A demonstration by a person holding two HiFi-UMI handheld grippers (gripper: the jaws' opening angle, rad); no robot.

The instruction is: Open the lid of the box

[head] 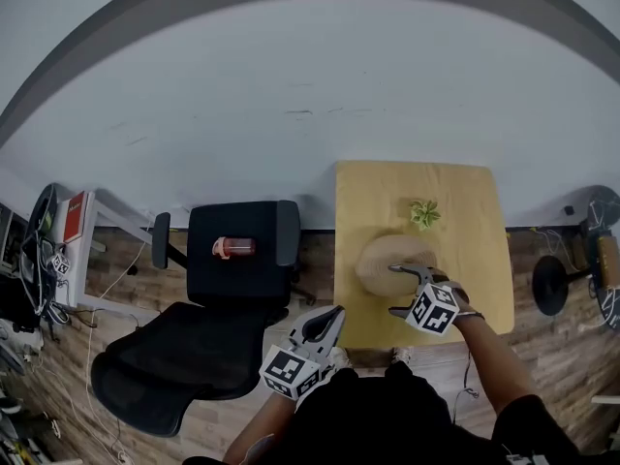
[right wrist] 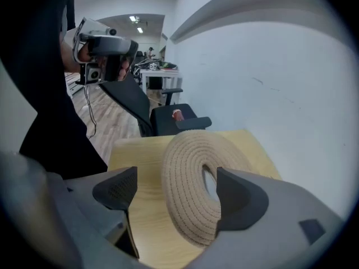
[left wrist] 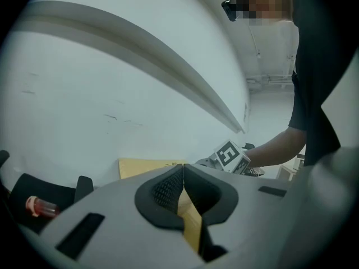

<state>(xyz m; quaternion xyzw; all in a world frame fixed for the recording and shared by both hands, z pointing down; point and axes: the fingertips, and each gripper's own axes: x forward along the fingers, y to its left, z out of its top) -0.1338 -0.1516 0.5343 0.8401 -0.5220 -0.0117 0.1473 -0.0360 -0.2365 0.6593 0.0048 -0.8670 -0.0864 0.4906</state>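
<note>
**Inspector:** Where is the woven box (head: 386, 277) sitting?

**Assessor:** It is sitting near the middle of the wooden table (head: 475, 211). Its lid (head: 395, 256) is still on, as far as I can judge. The seam between lid and body is not showing clearly. A small plant (head: 423, 213) is standing just behind it.

**Inspector:** And the tools?

**Assessor:** The right gripper (head: 397, 290) is hovering at the near side of the box with its jaws spread. Its own view is showing the woven top lying between and beyond them, with nothing pinched. The left gripper (head: 327, 323) is hanging off the table's near-left corner, jaws pressed together on nothing.

**Inspector:** Which step is in hand?

**Assessor:** I am judging this as the approach to the grasp. No lifting is under way.

**Inspector:** What is the next move calling for?

**Assessor:** It is calling for the right jaws to straddle the lid's rim or centre dip, close firmly, then lift straight up. The weave looks soft, so a shallow bite is risking a slip. The left gripper may be needed to steady the base.
</note>
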